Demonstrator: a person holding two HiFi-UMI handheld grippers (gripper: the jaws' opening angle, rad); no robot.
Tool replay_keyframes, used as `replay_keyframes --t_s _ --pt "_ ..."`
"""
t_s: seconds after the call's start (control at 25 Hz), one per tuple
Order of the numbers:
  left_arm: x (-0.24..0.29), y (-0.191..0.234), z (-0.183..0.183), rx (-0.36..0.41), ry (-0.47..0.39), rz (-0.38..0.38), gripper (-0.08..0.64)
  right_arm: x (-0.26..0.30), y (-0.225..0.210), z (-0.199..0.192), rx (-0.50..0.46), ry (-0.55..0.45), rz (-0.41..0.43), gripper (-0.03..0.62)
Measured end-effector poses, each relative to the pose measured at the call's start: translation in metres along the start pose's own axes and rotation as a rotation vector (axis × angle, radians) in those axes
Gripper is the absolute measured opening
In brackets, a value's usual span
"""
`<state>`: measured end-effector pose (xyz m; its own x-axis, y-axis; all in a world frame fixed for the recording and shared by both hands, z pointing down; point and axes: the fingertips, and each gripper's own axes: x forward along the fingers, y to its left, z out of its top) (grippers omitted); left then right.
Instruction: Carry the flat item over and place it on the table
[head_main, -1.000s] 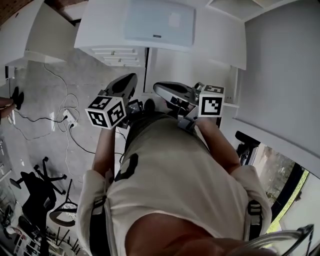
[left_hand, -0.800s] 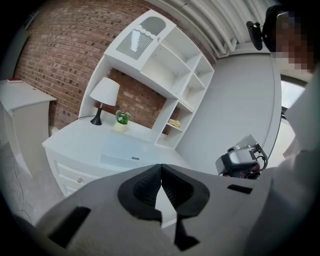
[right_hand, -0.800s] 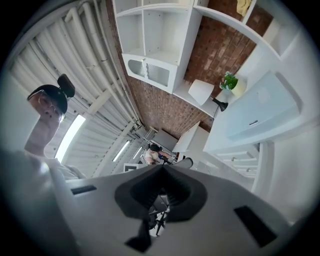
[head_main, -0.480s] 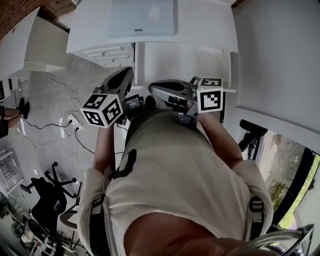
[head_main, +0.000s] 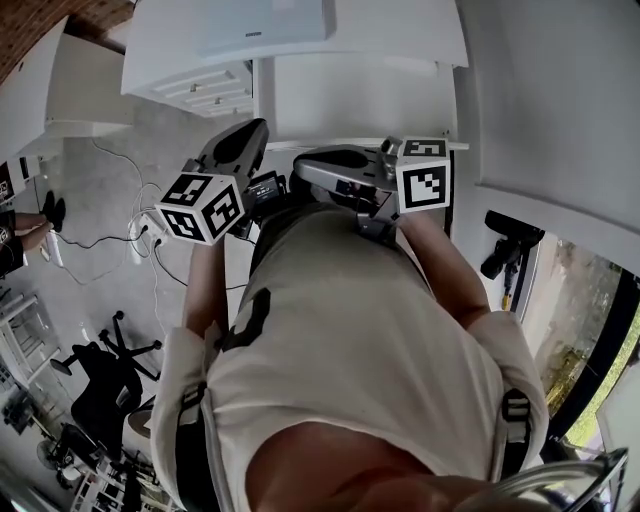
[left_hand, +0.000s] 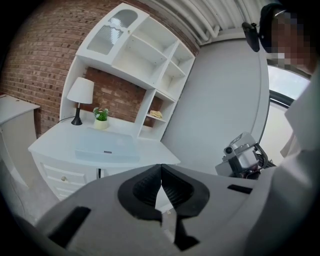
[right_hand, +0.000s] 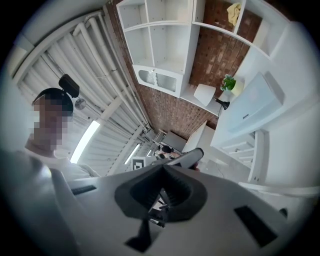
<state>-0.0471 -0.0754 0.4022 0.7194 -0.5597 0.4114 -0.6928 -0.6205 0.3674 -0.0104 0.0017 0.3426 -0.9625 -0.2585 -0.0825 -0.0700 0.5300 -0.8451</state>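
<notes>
A flat pale-blue item (head_main: 265, 18) lies on the white desk (head_main: 400, 40) at the top of the head view. It also shows on the desk top as the flat item (left_hand: 105, 149) in the left gripper view and as the flat item (right_hand: 255, 100) in the right gripper view. My left gripper (head_main: 255, 130) is held up in front of the person's chest, its jaws shut with nothing between them (left_hand: 161, 172). My right gripper (head_main: 300, 165) is beside it, pointing left across the body, likewise shut and empty (right_hand: 163, 172). Both are well short of the desk.
A white shelf unit (left_hand: 145, 55) stands on the desk with a lamp (left_hand: 80, 95) and a small potted plant (left_hand: 101, 116). Cables and a power strip (head_main: 140, 235) lie on the floor at left, near an office chair (head_main: 105, 390). A tripod-mounted camera (head_main: 510, 240) stands at right.
The desk and flat item have slid up and left in the head view as the person turns. Both grippers stay shut in front of the chest.
</notes>
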Motion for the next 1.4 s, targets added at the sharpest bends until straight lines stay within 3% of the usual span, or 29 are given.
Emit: replay_keyframes --t_s 0.4,0.76,1.08,1.4 --pt "-0.022 -0.028 -0.023 -0.008 0.006 0.070 0.020 -0.019 0.019 -0.027 0.002 0.040 0.040 0.011" --pt "-0.050 -0.042 -0.047 -0.029 0.002 0.169 0.020 -0.021 0.024 -0.061 0.099 0.087 0.095 0.011" --pt "-0.062 -0.012 -0.045 -0.052 -0.034 0.190 0.020 0.003 0.015 -0.054 0.049 0.117 0.044 0.011" --pt "-0.069 0.071 -0.025 -0.092 -0.061 0.173 0.020 0.061 -0.018 -0.024 0.046 0.125 -0.043 0.011"
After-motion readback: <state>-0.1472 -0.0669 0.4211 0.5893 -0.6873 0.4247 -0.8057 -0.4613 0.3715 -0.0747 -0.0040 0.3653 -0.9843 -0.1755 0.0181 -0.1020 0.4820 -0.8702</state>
